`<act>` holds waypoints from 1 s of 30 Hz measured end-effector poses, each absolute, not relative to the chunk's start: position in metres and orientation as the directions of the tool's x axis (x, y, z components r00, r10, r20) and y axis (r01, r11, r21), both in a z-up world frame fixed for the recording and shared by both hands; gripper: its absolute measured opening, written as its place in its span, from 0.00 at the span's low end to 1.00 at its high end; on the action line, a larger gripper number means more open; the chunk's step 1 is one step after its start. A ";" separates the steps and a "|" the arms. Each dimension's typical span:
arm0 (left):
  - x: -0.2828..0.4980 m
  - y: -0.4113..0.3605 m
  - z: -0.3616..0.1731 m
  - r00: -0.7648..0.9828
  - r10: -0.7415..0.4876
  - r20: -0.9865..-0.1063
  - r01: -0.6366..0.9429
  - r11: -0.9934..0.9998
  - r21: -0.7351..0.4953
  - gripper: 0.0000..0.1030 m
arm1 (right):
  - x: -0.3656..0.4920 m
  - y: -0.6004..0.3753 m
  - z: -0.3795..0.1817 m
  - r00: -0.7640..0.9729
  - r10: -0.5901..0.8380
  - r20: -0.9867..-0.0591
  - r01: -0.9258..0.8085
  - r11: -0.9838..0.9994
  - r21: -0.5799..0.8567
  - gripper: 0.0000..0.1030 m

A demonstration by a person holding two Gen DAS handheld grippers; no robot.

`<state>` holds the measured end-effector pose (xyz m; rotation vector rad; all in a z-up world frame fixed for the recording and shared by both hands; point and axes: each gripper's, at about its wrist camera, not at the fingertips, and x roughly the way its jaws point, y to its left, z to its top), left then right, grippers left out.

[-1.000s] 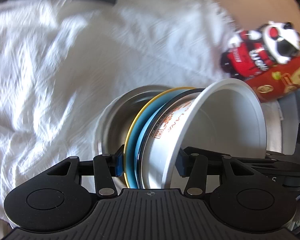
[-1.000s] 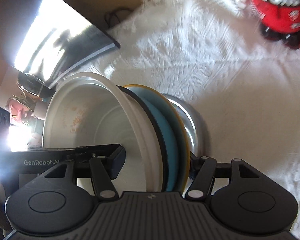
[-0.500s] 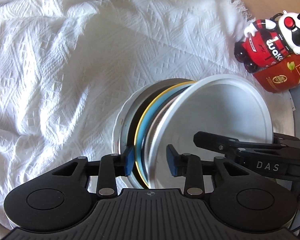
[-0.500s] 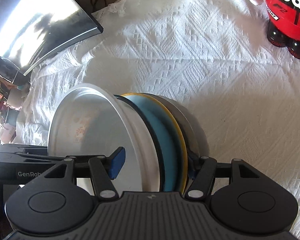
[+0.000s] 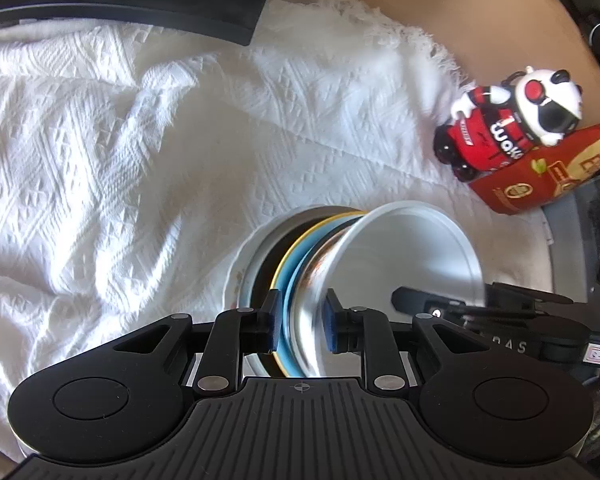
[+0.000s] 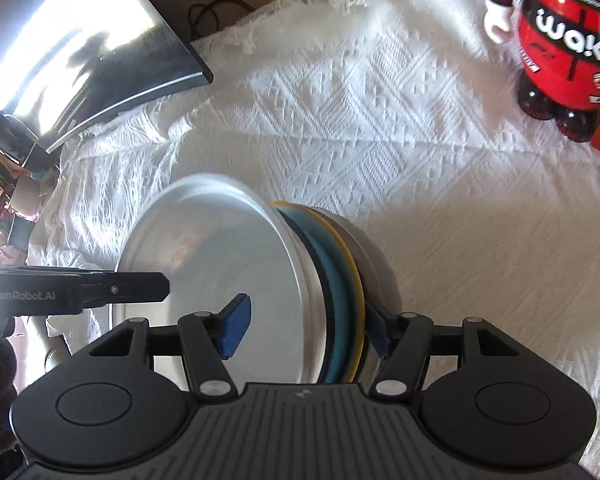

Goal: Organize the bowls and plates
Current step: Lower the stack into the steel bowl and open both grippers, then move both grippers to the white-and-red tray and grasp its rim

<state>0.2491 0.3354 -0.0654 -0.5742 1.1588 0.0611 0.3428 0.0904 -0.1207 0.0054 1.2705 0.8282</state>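
Observation:
A nested stack is held above the white cloth: a white bowl [image 5: 412, 256] innermost, a blue plate with a yellow rim [image 5: 290, 256], and a metal bowl [image 5: 256, 264] on the outside. My left gripper [image 5: 300, 322] is shut on the stack's edge, clamping the white bowl and the blue plate. My right gripper [image 6: 304, 328] grips the opposite edge, with one pad inside the white bowl [image 6: 220, 264] and the other behind the blue plate [image 6: 338, 280], against the metal bowl [image 6: 374, 256].
A white woven cloth [image 5: 140, 152] covers the table. A red and black panda figure [image 5: 504, 128] leans on a red box [image 5: 540, 176] at the right; the figure also shows in the right wrist view [image 6: 560, 40]. A dark monitor [image 6: 72, 52] stands at the back left.
The stack has risen away from the cloth with both grippers on it. My left gripper's jaws have closed in tighter on the stack's edge. More of the table's back edge shows.

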 end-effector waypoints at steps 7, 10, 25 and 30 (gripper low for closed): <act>0.247 0.337 -0.060 0.447 -0.294 -0.845 -0.309 0.836 -0.454 0.22 | 0.334 0.070 -0.100 0.113 0.585 -0.803 -0.539 0.715 0.445 0.57; 0.246 0.338 -0.060 0.450 -0.295 -0.843 -0.298 0.840 -0.453 0.22 | 0.327 0.073 -0.093 0.120 0.594 -0.795 -0.540 0.712 0.450 0.56; 0.237 0.353 -0.042 0.517 -0.309 -0.798 -0.266 0.829 -0.493 0.22 | 0.308 0.065 -0.078 0.227 0.546 -0.806 -0.480 0.783 0.396 0.42; 0.235 0.348 -0.024 0.580 -0.264 -0.771 -0.265 0.834 -0.484 0.22 | 0.305 0.056 -0.074 0.252 0.546 -0.799 -0.474 0.790 0.390 0.42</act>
